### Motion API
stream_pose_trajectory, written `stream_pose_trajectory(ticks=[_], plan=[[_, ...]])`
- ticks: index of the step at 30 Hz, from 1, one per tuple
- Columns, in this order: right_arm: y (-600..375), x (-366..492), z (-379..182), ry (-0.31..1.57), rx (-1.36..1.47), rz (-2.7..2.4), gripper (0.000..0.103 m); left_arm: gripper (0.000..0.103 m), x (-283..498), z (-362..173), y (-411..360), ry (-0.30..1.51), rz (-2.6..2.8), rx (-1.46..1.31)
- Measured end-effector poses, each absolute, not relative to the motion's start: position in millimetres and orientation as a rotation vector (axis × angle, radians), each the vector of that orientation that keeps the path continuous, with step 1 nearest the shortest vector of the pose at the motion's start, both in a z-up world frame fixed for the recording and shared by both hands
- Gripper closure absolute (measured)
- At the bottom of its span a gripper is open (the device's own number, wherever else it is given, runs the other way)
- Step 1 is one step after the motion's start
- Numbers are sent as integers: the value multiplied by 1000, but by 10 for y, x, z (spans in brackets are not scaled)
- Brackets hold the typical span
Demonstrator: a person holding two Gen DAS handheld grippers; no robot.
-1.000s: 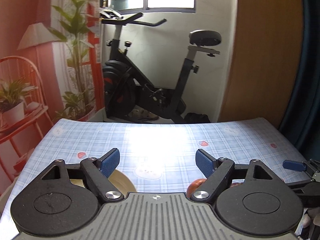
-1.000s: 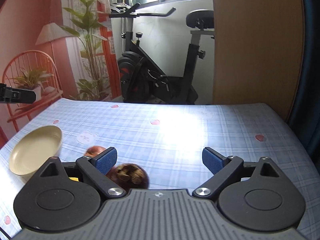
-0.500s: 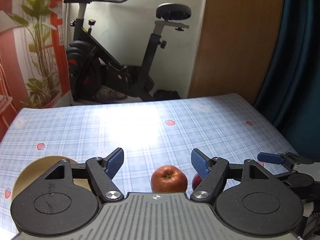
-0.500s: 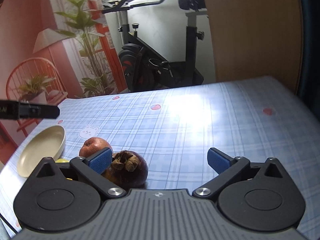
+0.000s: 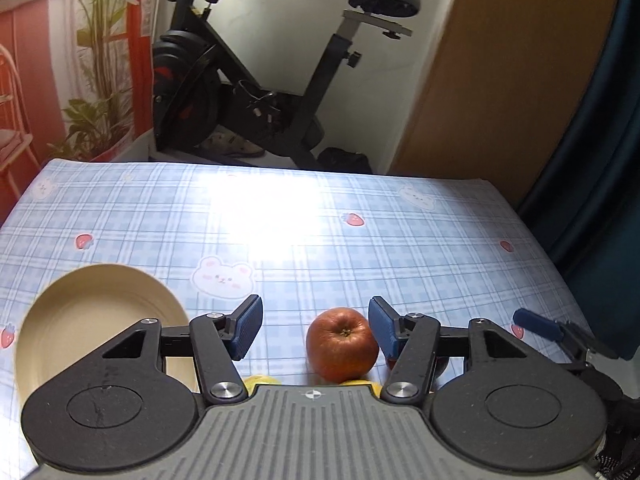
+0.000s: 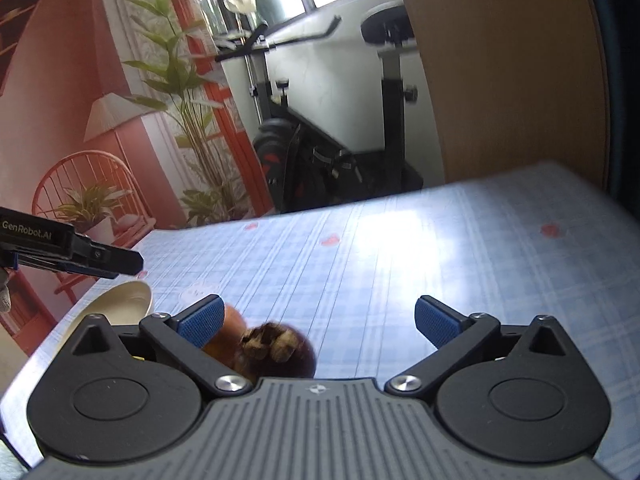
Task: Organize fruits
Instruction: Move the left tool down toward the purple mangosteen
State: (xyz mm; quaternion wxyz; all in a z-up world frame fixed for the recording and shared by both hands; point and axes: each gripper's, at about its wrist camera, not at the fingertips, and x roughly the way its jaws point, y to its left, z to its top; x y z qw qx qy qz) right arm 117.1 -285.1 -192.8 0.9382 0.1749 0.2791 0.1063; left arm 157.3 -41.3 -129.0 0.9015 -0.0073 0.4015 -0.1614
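A red apple (image 5: 342, 344) lies on the blue checked tablecloth, between the fingers of my open left gripper (image 5: 316, 326), close to its right pad. Bits of yellow fruit (image 5: 260, 381) show under the gripper body. A cream plate (image 5: 92, 320) lies empty at the left. In the right wrist view a dark purple mangosteen (image 6: 280, 350) lies by the left finger of my open right gripper (image 6: 318, 322), with the apple (image 6: 230, 330) behind it and the plate (image 6: 120, 306) further left. The left gripper (image 6: 100, 258) shows at that view's left edge.
The table's far edge (image 5: 280, 166) faces an exercise bike (image 5: 260, 92) and a wooden panel (image 5: 500, 80). A dark curtain (image 5: 600, 160) hangs at the right. The right gripper's blue finger (image 5: 536, 324) shows at the left wrist view's right edge.
The left gripper has tipped down and come closer, so the apple and plate now show fully between and beside its fingers. The right gripper has tilted and closed in on the mangosteen.
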Motion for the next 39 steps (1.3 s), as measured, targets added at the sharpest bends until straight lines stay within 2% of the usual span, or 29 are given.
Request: stream_pose_trajectory(ticks=[12,22,32,36,39], plan=[[-2692,1067,-1823,640,420,241,0,43,1220,-895,225,783,-223,36],[-2309,1045,-1934,674,250,257,3,43,1272,-897,563,807,-83,46],[-2470,1210,-2030,677,221,229,13,43,1492,-1078,-52,808,-238,41],[-2554,1265,-2077,696,244,248,22,50,1646,-1215,-470,850,-361,13],[-2545,1317,-2104,719,263,270,23,50,1777,-1376,-780,912,-432,-43]])
